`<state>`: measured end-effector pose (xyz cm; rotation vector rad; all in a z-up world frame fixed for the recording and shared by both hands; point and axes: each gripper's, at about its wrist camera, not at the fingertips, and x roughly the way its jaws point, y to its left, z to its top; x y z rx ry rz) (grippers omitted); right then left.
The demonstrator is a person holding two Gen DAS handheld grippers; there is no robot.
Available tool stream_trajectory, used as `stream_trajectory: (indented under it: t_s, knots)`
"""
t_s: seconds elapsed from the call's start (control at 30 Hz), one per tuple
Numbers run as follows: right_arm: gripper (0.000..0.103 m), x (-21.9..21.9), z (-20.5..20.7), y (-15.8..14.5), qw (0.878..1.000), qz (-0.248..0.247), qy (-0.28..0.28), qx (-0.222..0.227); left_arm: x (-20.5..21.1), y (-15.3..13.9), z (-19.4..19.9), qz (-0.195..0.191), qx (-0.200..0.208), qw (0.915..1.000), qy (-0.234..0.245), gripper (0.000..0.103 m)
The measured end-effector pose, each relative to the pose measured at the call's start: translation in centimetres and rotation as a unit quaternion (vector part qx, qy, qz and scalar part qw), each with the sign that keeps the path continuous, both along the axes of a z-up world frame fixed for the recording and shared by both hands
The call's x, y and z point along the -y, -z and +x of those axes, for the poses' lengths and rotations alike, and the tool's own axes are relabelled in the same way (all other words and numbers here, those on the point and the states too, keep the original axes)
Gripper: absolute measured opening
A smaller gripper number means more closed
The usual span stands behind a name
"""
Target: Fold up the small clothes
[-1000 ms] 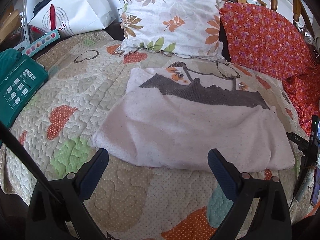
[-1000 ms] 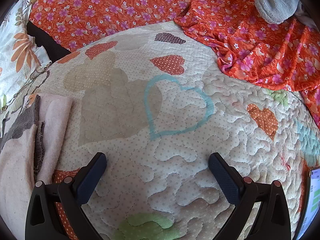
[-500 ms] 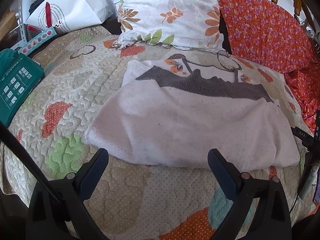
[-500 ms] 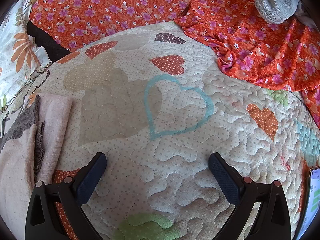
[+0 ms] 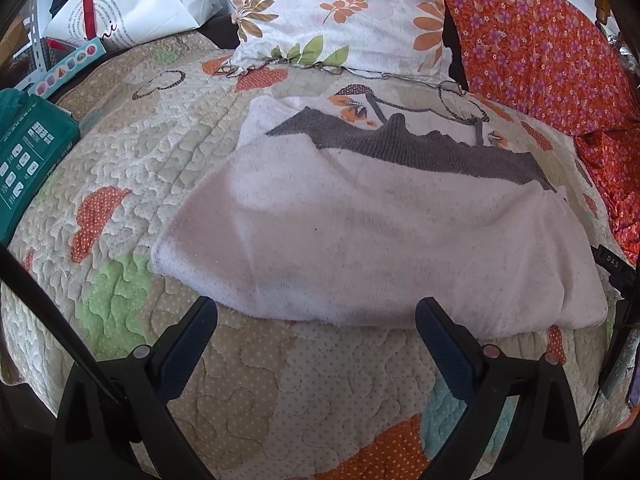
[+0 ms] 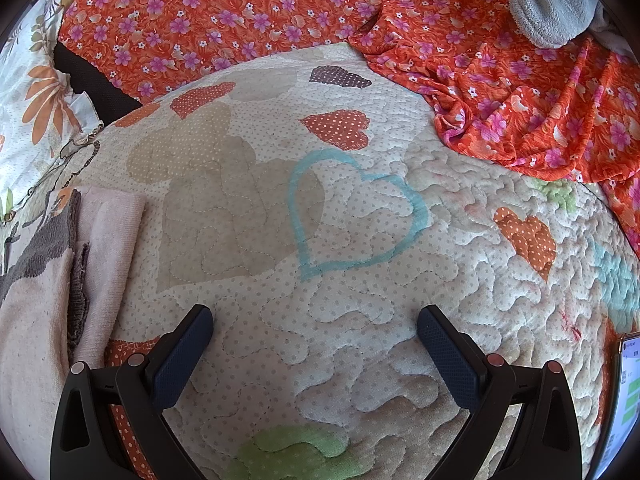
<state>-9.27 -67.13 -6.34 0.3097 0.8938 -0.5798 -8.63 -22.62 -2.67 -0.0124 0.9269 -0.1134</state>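
A pale pink knit garment (image 5: 360, 236) with a grey-brown ribbed band lies folded on the heart-patterned quilt (image 5: 132, 152). My left gripper (image 5: 316, 320) is open and empty, its fingertips at the garment's near edge. In the right wrist view the garment's right end (image 6: 100, 248) shows at the far left. My right gripper (image 6: 316, 328) is open and empty over bare quilt (image 6: 360, 240), well to the right of the garment.
A floral pillow (image 5: 344, 12) and an orange flowered pillow (image 5: 540, 48) lie behind the garment. A white bag (image 5: 132, 4) and a teal box (image 5: 28, 156) are at the left. Orange flowered cloth (image 6: 520, 80), a grey fleece (image 6: 552, 0) and a phone (image 6: 624, 400) are at the right.
The left gripper has moved forward toward the garment, which now sits larger and closer to the fingertips. The right gripper has not moved.
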Motion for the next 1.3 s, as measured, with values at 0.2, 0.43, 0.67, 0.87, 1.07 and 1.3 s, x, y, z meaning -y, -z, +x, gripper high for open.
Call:
stream_trajectory:
  t_s: [0.2,0.43,0.67,0.87,1.07,1.3]
  knots:
    - [0.103,0.0,0.0,0.0,1.0,0.0,0.0,0.0,-0.4,0.0,0.1,-0.009,-0.003,0.9999,-0.006,0.099]
    - [0.103,0.1,0.0,0.1,1.0,0.0,0.0,0.0,0.0,0.2,0.0,0.003,0.0,1.0,-0.006,0.099]
    - [0.103,0.1,0.2,0.0,1.0,0.002,-0.001,-0.004,-0.3,0.2,0.2,0.002,-0.003,1.0,-0.007,0.099]
    - [0.103,0.5,0.1,-0.1,0.999,0.033,-0.023,-0.012,-0.2,-0.6,-0.3,0.003,0.009,0.9999,-0.004,0.099]
    - [0.082,-1.3,-2.3,-3.7,0.999,0.028,-0.004,0.02,0.0,-3.4,-2.0,0.02,0.066,0.9976,-0.002,0.099]
    - [0.097,-11.2,-7.2,-13.4,0.961,-0.163,-0.079,0.209,-1.2,-7.8,-5.0,-0.001,0.176,0.9839,-0.03,0.103]
